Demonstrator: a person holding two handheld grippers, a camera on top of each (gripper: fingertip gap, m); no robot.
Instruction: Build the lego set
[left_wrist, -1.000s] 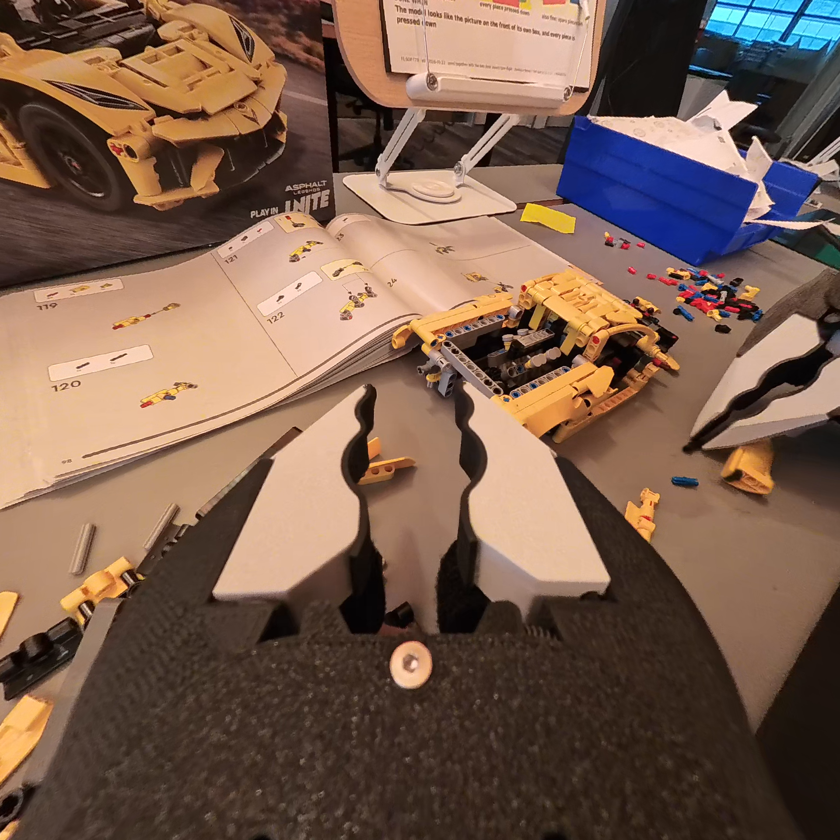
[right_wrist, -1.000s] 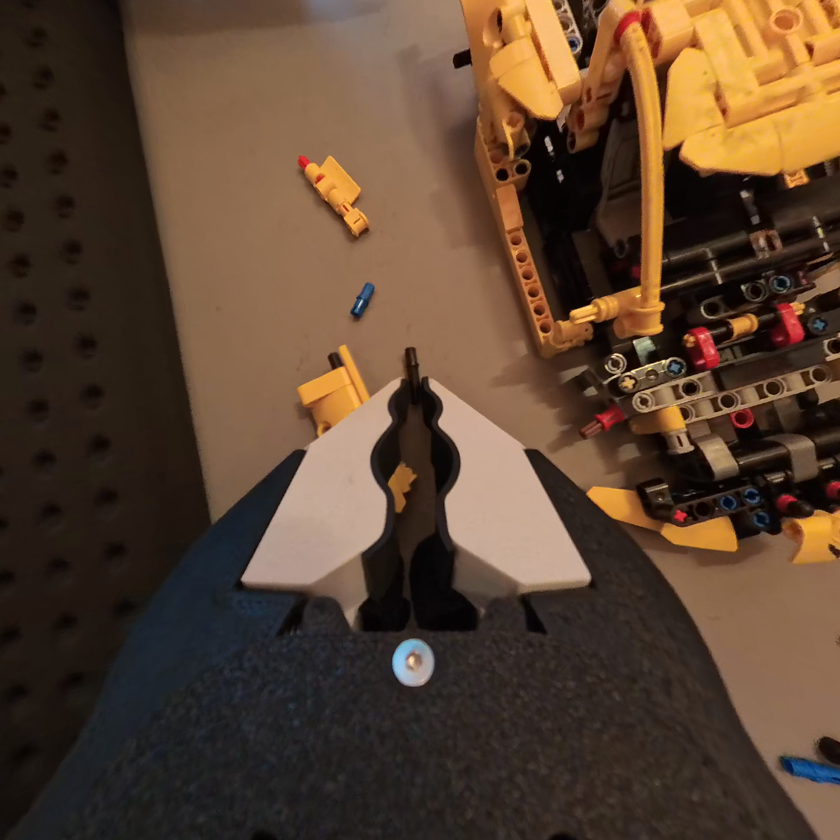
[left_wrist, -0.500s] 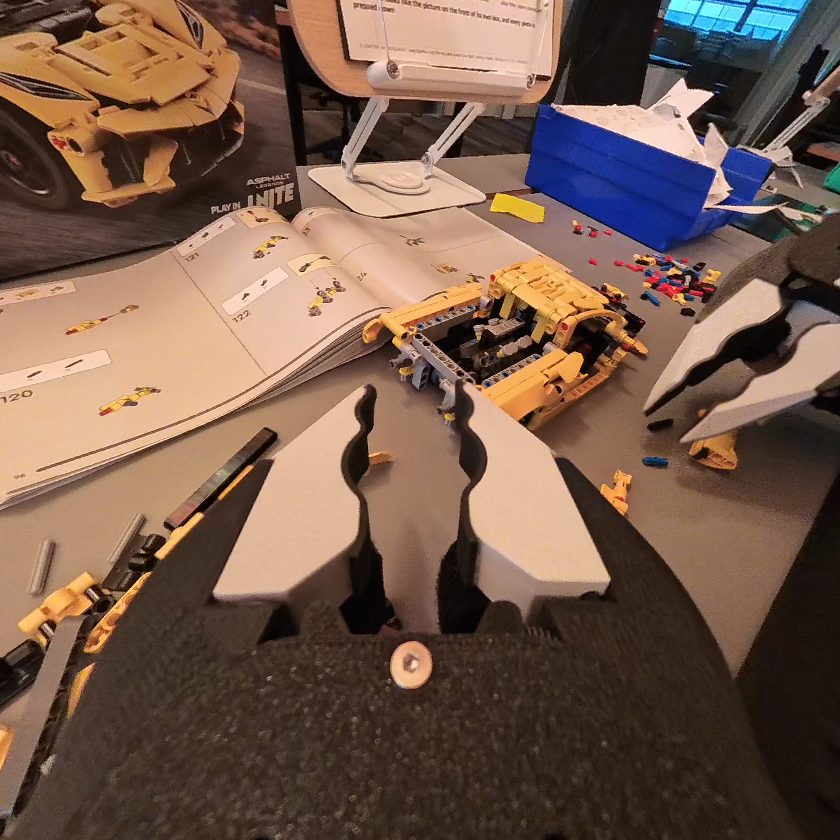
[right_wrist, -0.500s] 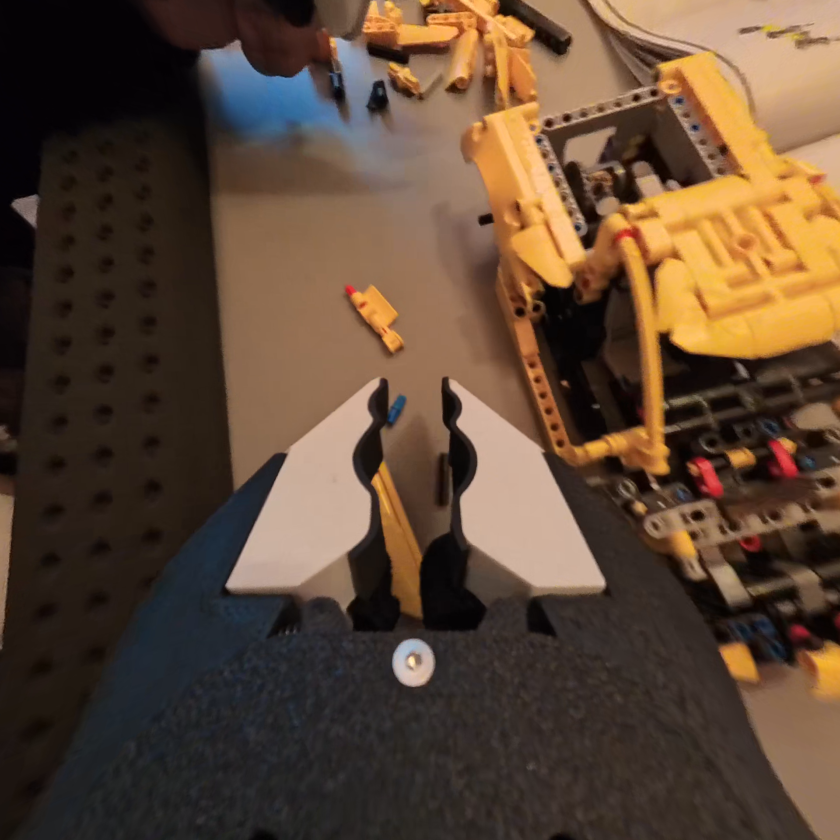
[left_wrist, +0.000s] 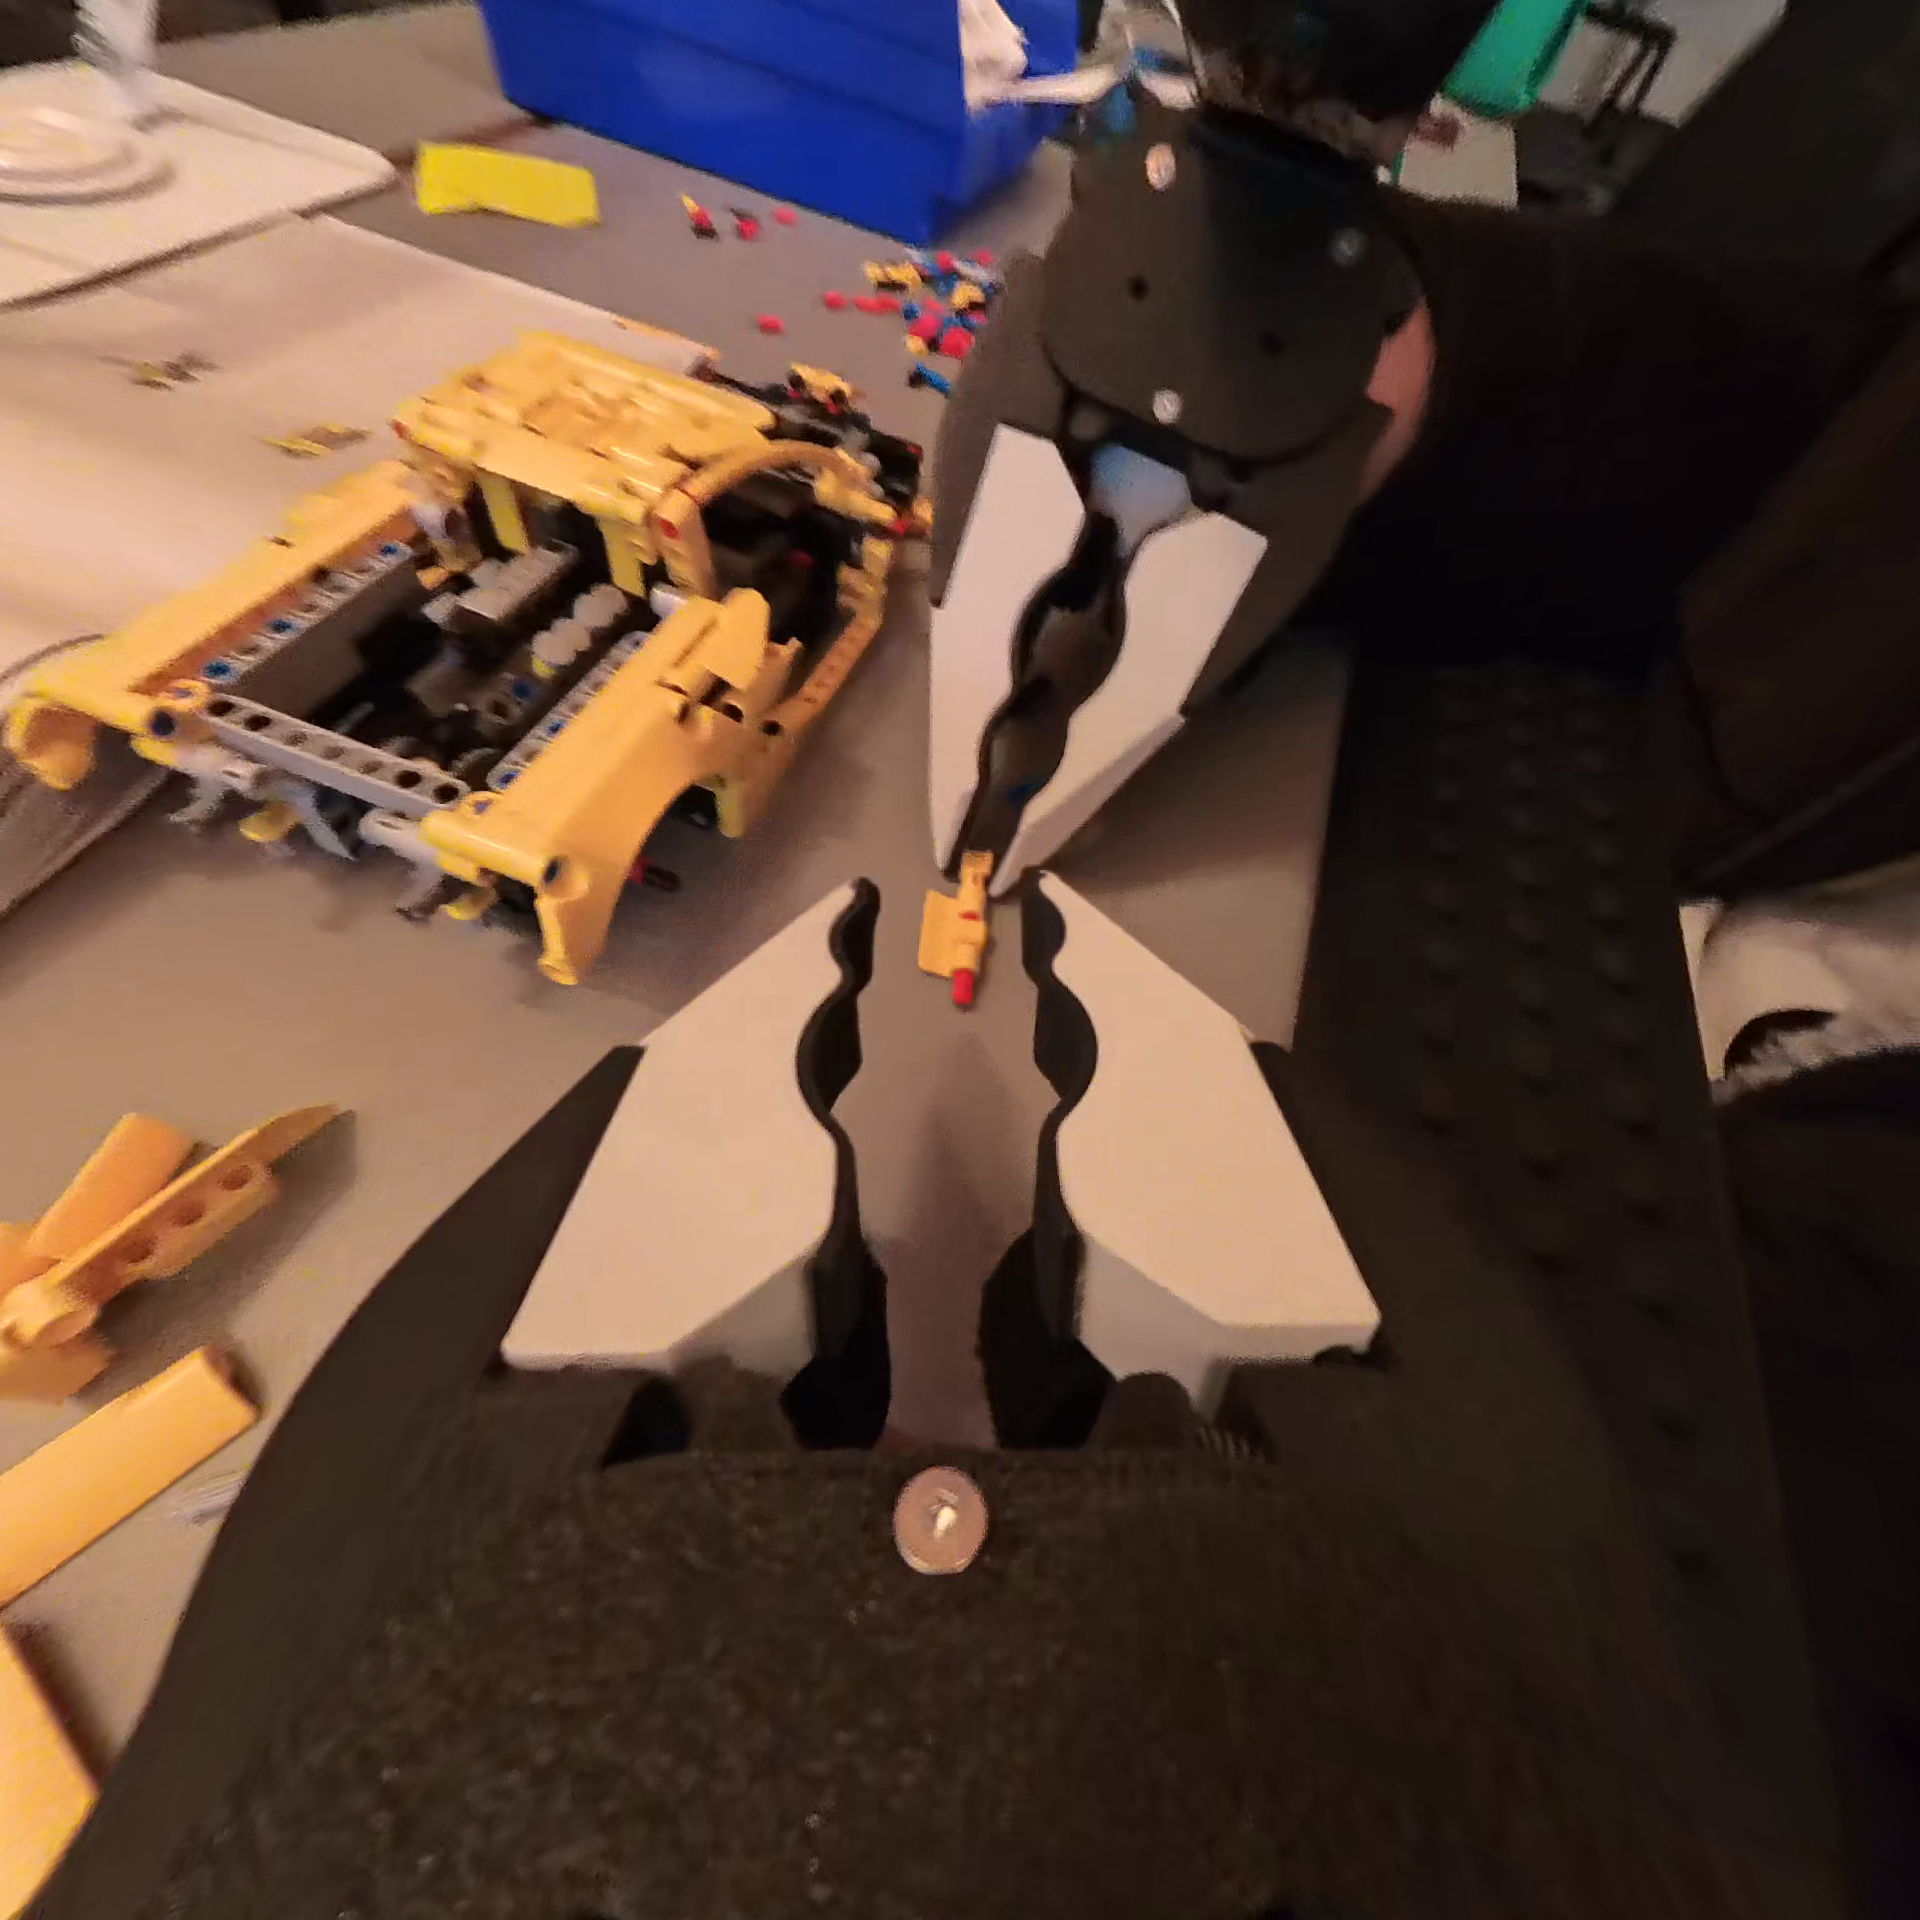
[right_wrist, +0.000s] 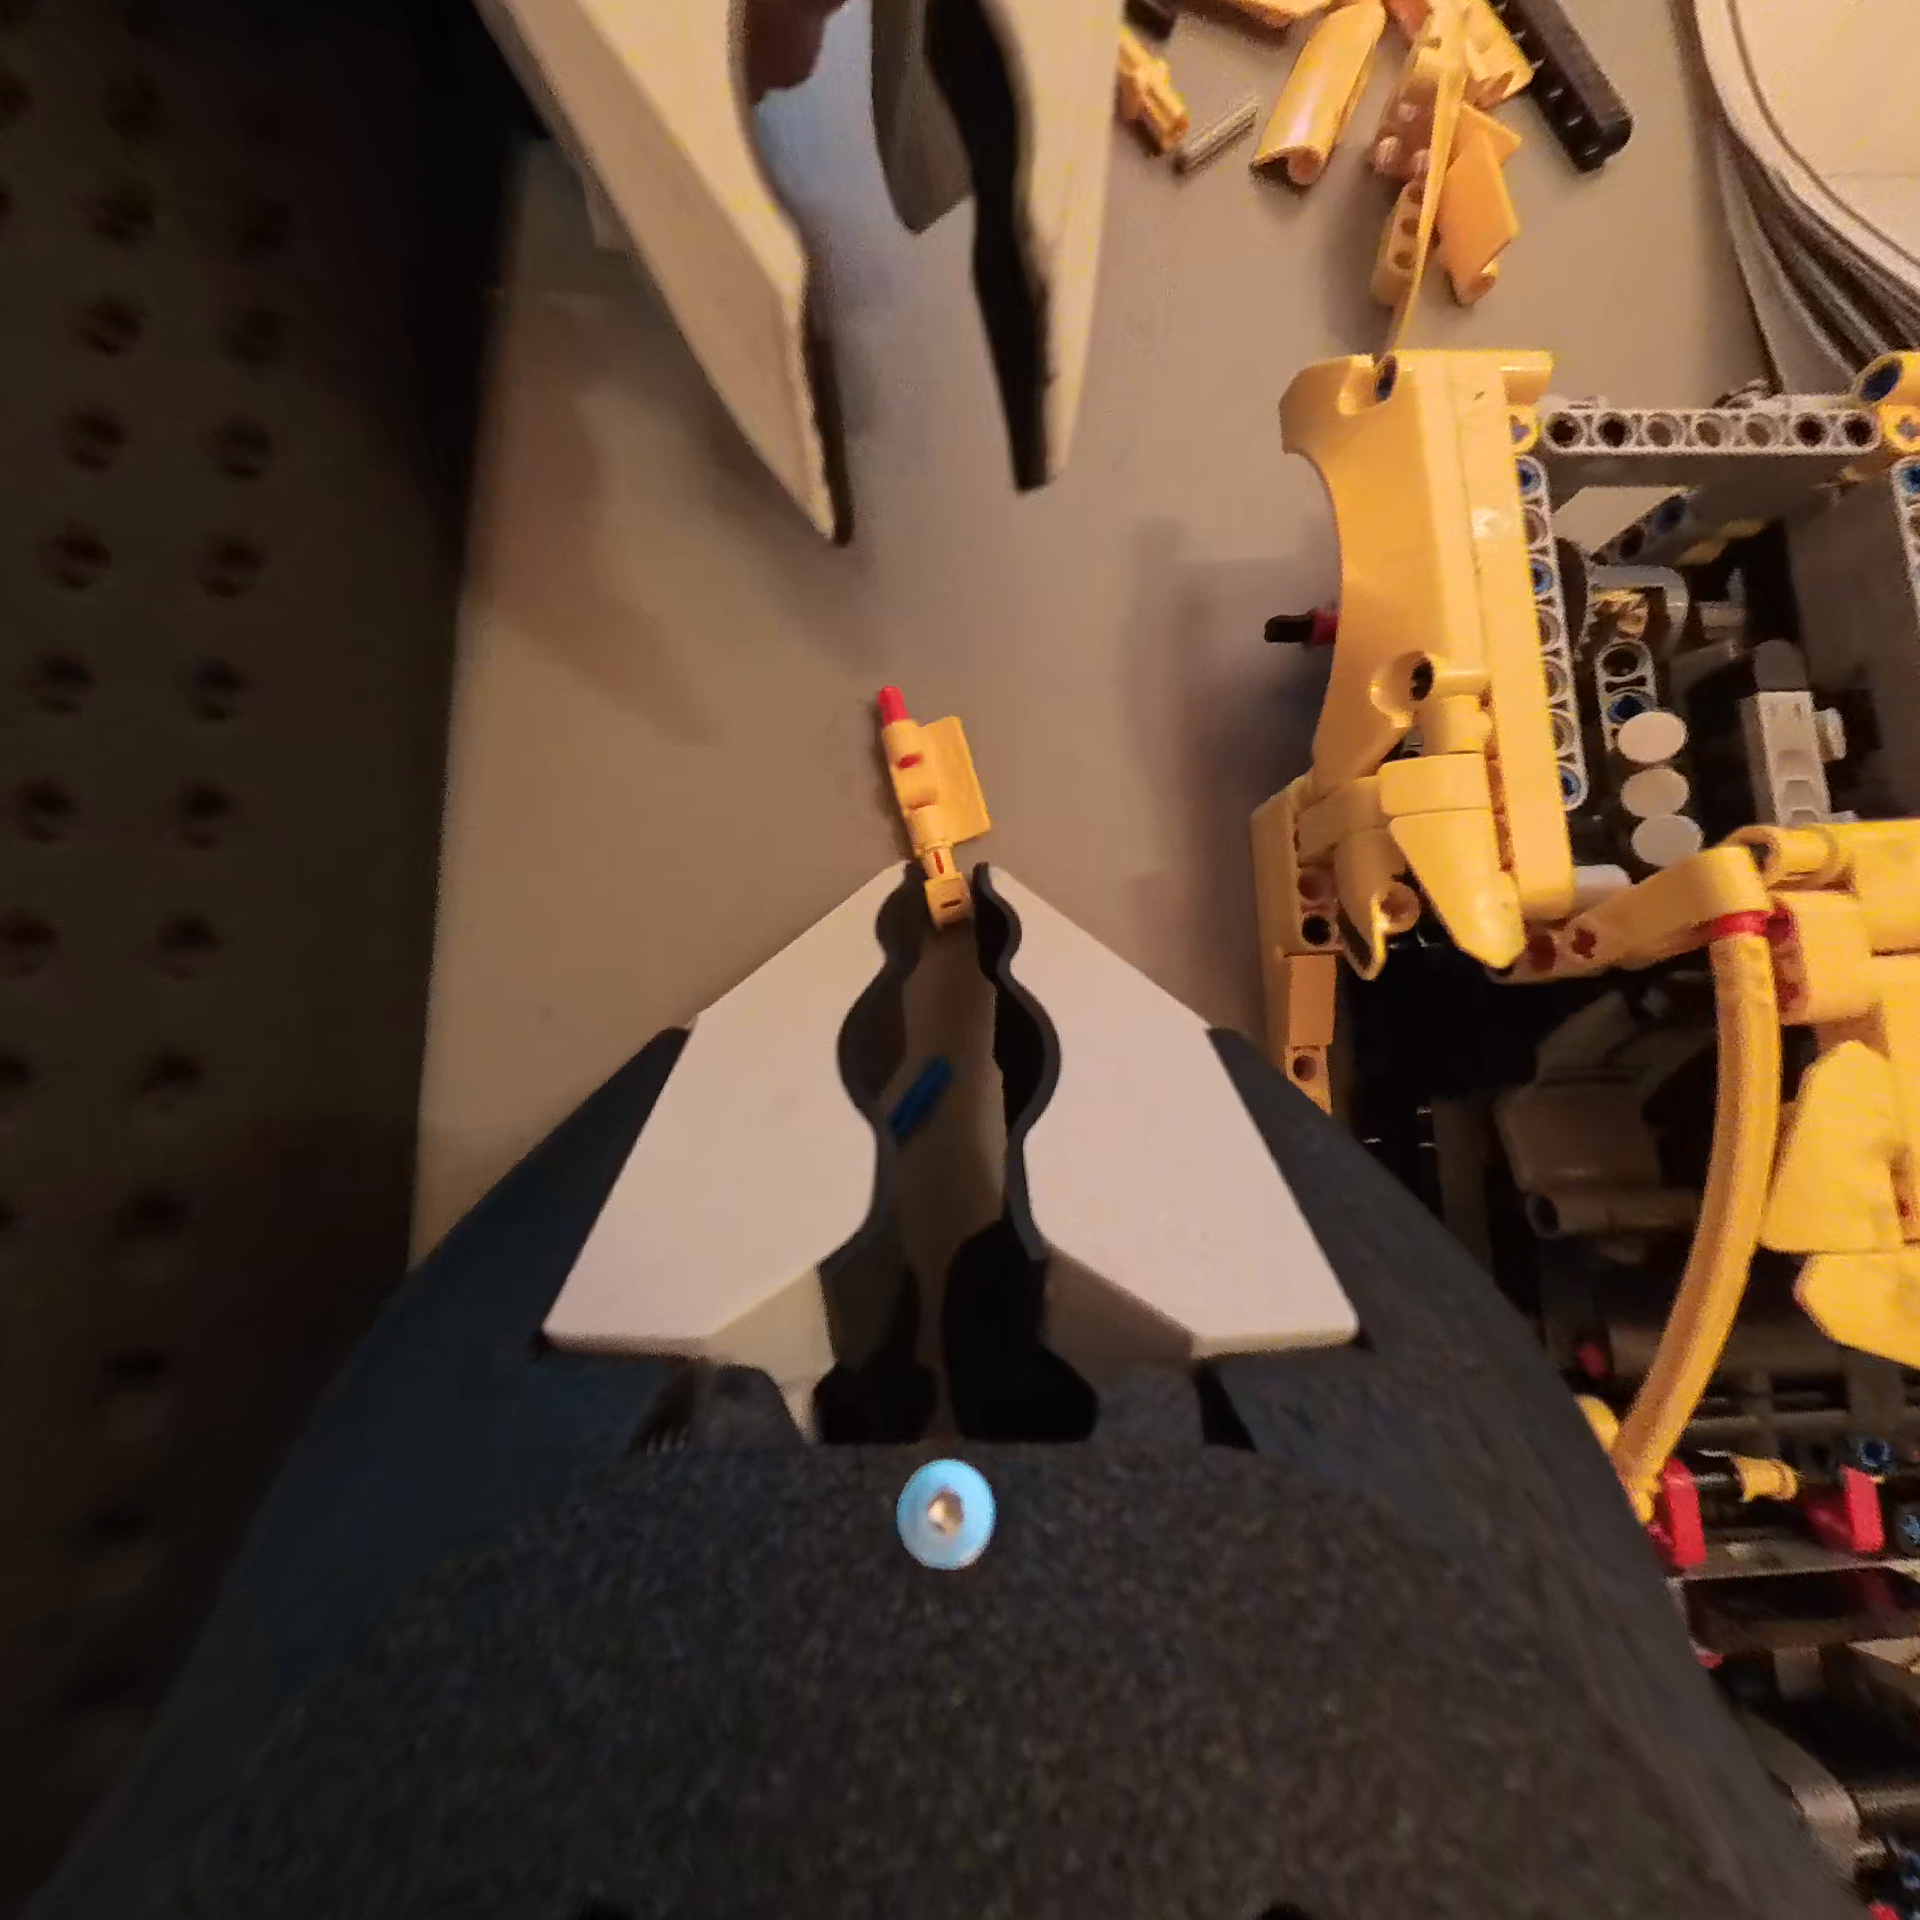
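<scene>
Car body (left_wrist: 499, 665): partly built, mid-counter; no wheels that I can see.
Right gripper (right_wrist: 948, 902): my jaws pinch a small yellow piece (right_wrist: 930, 795) near the counter's edge.
Left gripper (left_wrist: 940, 894): jaws apart, empty.
Left over: loose yellow parts (right_wrist: 1444, 135) unfitted.

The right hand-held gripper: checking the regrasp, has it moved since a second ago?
Yes. The right hand-held gripper left the car model's rear corner for the small yellow piece, tips closing on its end.
</scene>
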